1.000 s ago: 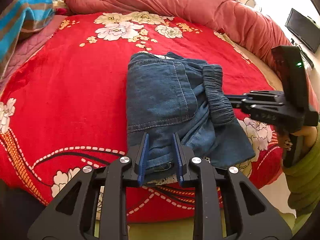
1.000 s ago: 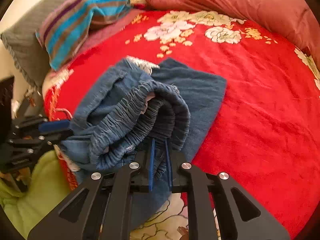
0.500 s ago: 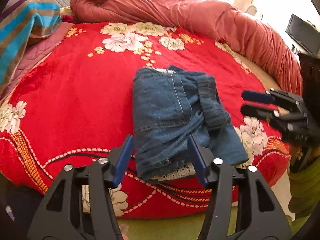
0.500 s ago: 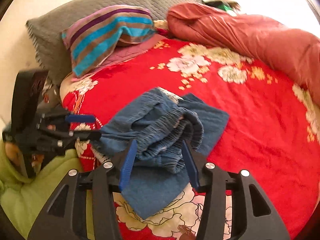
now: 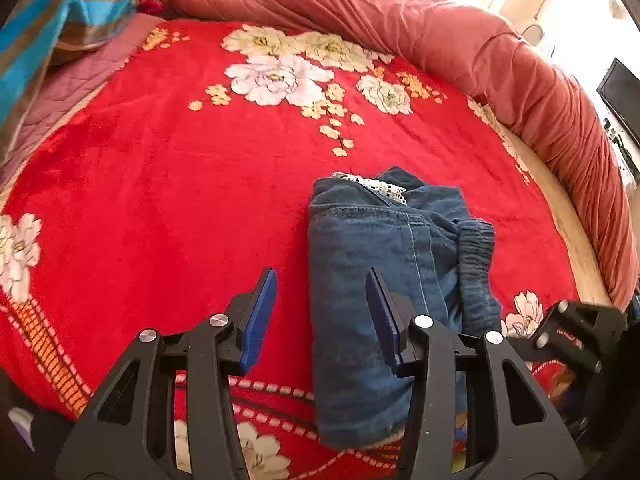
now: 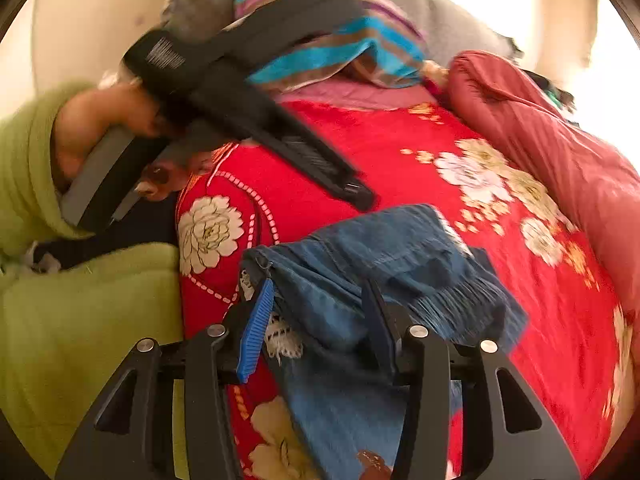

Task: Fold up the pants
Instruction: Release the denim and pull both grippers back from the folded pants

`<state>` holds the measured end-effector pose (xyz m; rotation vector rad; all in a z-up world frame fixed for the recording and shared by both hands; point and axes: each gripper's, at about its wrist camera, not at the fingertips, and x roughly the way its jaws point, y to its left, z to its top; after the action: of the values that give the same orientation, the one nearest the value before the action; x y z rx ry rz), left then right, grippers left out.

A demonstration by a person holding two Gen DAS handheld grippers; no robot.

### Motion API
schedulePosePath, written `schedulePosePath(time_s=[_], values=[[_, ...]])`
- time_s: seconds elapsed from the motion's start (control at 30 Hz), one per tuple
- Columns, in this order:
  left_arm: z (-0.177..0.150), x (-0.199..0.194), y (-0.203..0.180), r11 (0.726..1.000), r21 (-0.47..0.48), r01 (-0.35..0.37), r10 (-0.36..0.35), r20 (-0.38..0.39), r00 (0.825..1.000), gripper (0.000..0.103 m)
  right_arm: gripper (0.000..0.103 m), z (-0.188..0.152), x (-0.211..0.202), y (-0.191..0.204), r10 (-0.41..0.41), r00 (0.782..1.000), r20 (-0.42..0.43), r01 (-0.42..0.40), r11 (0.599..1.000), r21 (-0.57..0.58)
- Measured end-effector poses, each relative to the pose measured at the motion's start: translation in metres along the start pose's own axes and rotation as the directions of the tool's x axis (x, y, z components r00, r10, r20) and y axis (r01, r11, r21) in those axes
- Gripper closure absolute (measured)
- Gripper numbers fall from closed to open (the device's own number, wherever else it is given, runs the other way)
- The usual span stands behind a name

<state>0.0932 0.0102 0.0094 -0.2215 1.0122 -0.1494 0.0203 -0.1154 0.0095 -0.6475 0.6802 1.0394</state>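
From my left gripper (image 5: 320, 312) I see a broad stretch of bare red blanket (image 5: 160, 200) on the left, running out to a striped pillow (image 5: 60, 20) at the far left corner and a rolled pink quilt (image 5: 440, 32) along the far edge. The pants (image 5: 380, 280) lie folded into a blue bundle right of centre, near the blanket's front edge, with a scrap of white lace showing at the far end. My left jaws stand apart and are closing a little; nothing is pressed between them, and the pants' left edge sits in the gap in front of the right pad. At the far right, part of my right gripper (image 5: 576, 332) shows beside the pants. From the right gripper (image 6: 316, 320) the view is blurred: a green sleeve (image 6: 24, 160) and the left gripper (image 6: 362, 196) sit to the left, off the bed's edge and above the blanket (image 6: 400, 152). The pants (image 6: 380, 264) lie just ahead. My right jaws are apart, grasping nothing. Open blanket runs rightward to the quilt (image 6: 560, 140).
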Motion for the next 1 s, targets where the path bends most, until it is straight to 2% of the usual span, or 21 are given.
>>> schedulePosePath(time_s=[0.07,0.1,0.13,0.17,0.33,0.43,0.5,0.63,0.77,0.97,1.0], values=[[0.003,0.010,-0.003,1.000,0.004,0.007,-0.006,-0.020,1.000,0.065,0.059,0.000,0.015,0.001,-0.008,1.000,-0.020,0.007,0.999,-0.035],[0.004,0.015,-0.004,1.000,0.007,0.004,-0.004,-0.028,1.000,0.065,0.065,-0.001,0.023,-0.001,-0.001,0.999,-0.033,0.000,0.999,-0.035],[0.004,0.020,-0.005,1.000,0.010,0.002,-0.002,-0.036,0.999,0.065,0.090,-0.001,0.026,-0.003,0.041,0.999,-0.033,-0.042,0.999,-0.017],[0.003,0.026,-0.006,1.000,0.013,-0.001,0.002,-0.044,0.999,0.065,0.098,-0.002,0.024,-0.002,0.089,0.996,-0.018,-0.089,0.996,0.008],[-0.004,0.035,-0.008,1.000,0.018,-0.006,0.007,-0.042,0.999,0.065,0.098,-0.015,0.005,0.013,0.113,0.993,-0.020,-0.113,0.993,-0.024],[-0.006,0.035,-0.011,1.000,0.027,-0.006,0.007,-0.022,1.000,0.065,0.097,-0.032,0.019,0.015,0.105,0.993,-0.061,-0.104,0.994,0.018],[-0.008,0.034,-0.013,1.000,0.025,-0.010,0.010,-0.016,1.000,0.065,0.096,-0.037,0.022,0.015,0.113,0.993,-0.042,-0.111,0.992,0.055],[-0.012,0.024,-0.022,0.998,0.059,-0.033,0.033,0.014,0.999,0.065,0.088,-0.036,0.007,0.006,0.138,0.990,-0.001,-0.137,0.982,0.132],[-0.013,0.010,-0.030,0.995,0.086,-0.045,0.040,0.057,0.998,0.062,0.082,-0.035,-0.018,0.006,0.121,0.992,0.047,-0.126,0.982,0.142],[-0.015,-0.004,-0.037,0.994,0.096,-0.044,0.035,0.086,0.996,0.058,0.077,-0.035,-0.046,0.002,0.089,0.991,0.097,-0.106,0.978,0.180],[-0.016,-0.006,-0.038,0.994,0.097,-0.042,0.033,0.085,0.996,0.056,0.074,-0.035,-0.051,0.000,0.090,0.990,0.106,-0.109,0.975,0.192]])
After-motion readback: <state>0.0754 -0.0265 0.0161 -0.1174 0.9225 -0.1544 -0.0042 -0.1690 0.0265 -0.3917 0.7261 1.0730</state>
